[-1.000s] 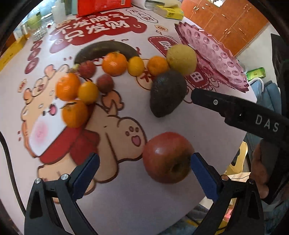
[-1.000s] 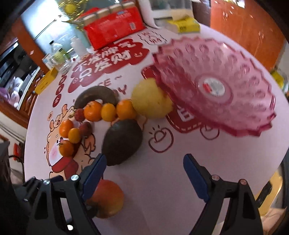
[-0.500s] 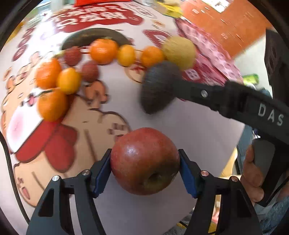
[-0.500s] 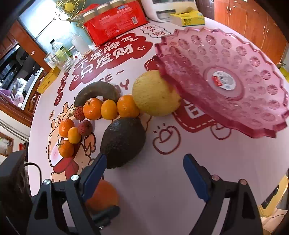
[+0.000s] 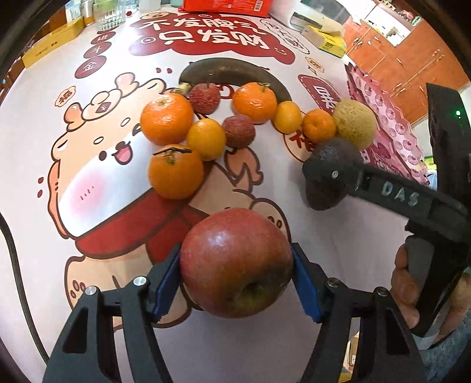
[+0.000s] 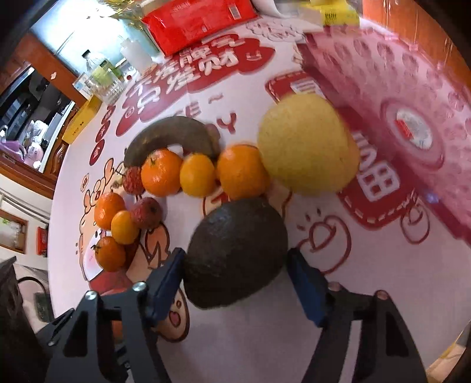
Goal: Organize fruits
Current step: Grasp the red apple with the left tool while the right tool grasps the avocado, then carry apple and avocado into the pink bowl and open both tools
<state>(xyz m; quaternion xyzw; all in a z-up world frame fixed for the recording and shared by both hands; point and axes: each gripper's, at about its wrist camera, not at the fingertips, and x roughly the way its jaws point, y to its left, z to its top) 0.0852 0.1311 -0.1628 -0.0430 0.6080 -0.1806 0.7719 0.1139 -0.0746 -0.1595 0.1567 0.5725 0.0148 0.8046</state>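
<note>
My left gripper (image 5: 235, 278) is shut on a red apple (image 5: 235, 259), both blue pads pressed to its sides, just above the printed tablecloth. In the right wrist view my right gripper (image 6: 235, 274) straddles the dark avocado (image 6: 235, 247); its jaws are closing, with both pads against the fruit. One of its fingers (image 5: 382, 188) crosses the avocado (image 5: 321, 197) in the left wrist view. Several oranges (image 5: 166, 117), two red lychees (image 5: 238, 131), a dark banana (image 5: 232, 73) and a yellow-green melon (image 6: 306, 144) lie in a cluster beyond.
A pink scalloped glass dish (image 6: 412, 88) stands at the right, beside the melon. A red package (image 6: 200, 20), glass bottles (image 6: 100, 79) and yellow boxes (image 5: 326, 41) line the table's far edge. A hand (image 5: 406, 285) holds the right gripper's handle at the near right edge.
The left gripper shut on the apple and now holds it off the cloth. The right gripper came down and left over the avocado, and its jaws narrowed onto it.
</note>
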